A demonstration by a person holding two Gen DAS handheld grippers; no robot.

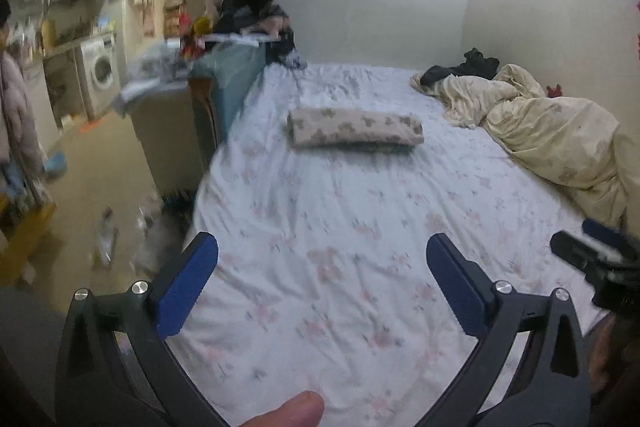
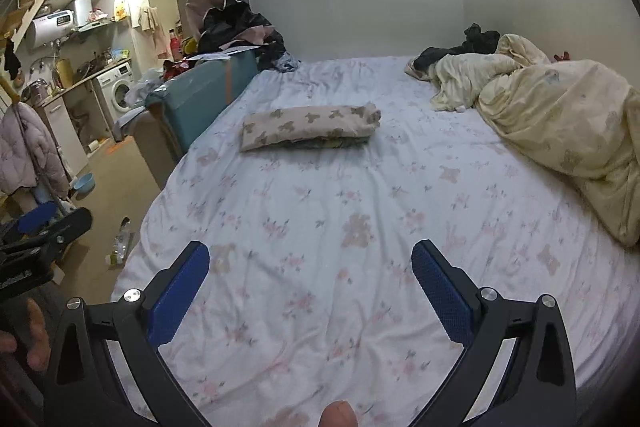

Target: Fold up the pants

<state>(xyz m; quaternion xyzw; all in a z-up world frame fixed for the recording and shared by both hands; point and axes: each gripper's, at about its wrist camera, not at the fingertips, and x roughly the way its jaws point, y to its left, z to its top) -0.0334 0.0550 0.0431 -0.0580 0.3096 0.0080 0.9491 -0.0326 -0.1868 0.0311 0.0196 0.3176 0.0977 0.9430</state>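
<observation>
We hold the left gripper (image 1: pixel 322 251) and right gripper (image 2: pixel 310 259) wide open, empty, above the bed (image 2: pixel 360 187); the folded pants (image 2: pixel 310 127) look finished, so we leave them undisturbed.

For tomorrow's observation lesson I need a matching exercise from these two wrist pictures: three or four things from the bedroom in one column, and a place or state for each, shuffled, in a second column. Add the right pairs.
Column 1
1. folded pants
2. cream duvet
3. washing machine
4. left gripper

Column 2
A. bunched up along the right side of the bed
B. open, holding nothing, above the near end of the sheet
C. under the counter in the room to the left
D. lying in a neat bundle in the middle of the bed

Pairs: 1-D, 2-A, 3-C, 4-B
</observation>
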